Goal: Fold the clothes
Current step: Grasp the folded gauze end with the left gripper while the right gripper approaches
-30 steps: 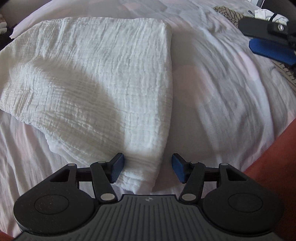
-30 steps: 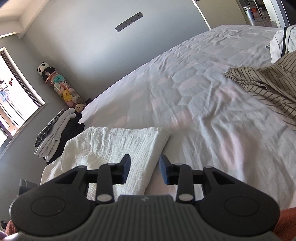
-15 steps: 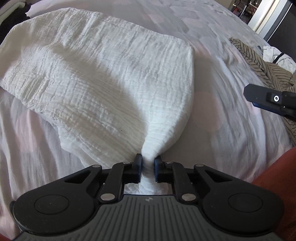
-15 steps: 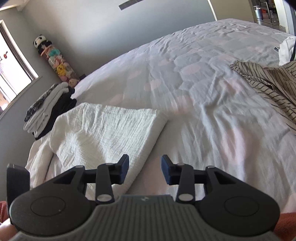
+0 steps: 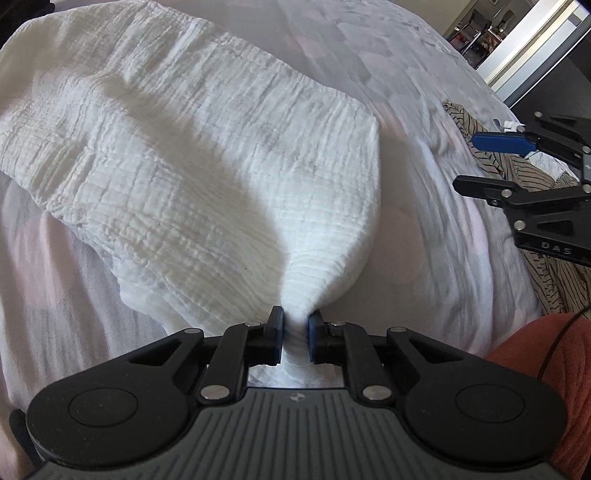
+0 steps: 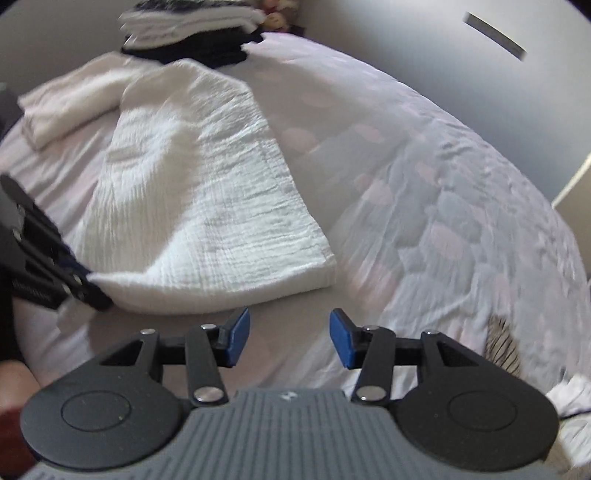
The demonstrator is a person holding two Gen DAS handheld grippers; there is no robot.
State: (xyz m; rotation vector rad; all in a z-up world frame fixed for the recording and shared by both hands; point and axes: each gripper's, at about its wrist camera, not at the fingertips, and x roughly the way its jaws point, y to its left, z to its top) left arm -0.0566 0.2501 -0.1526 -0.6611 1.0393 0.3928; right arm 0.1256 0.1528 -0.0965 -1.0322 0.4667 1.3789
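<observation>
A white crinkled cloth (image 5: 192, 158) lies folded on the bed. My left gripper (image 5: 295, 321) is shut on its near corner, and the fabric bunches up between the pads and rises slightly off the sheet. In the right wrist view the same cloth (image 6: 207, 192) spreads ahead, with the left gripper (image 6: 88, 291) clamped on its corner at the left edge. My right gripper (image 6: 290, 332) hovers just short of the cloth's near edge, its jaws opening with nothing between them. The left wrist view shows the right gripper (image 5: 467, 162) from the side.
A striped garment (image 5: 517, 177) lies crumpled to the right on the pale patterned bed sheet (image 6: 424, 206). A stack of folded dark and white clothes (image 6: 192, 33) sits at the far end, with another folded white piece (image 6: 66, 99) beside it. A red sleeve (image 5: 535, 354) shows at the lower right.
My left gripper closed on the cloth's near corner and raised it a little. My right gripper rolled, swung over toward the cloth's near edge, and its jaws widened.
</observation>
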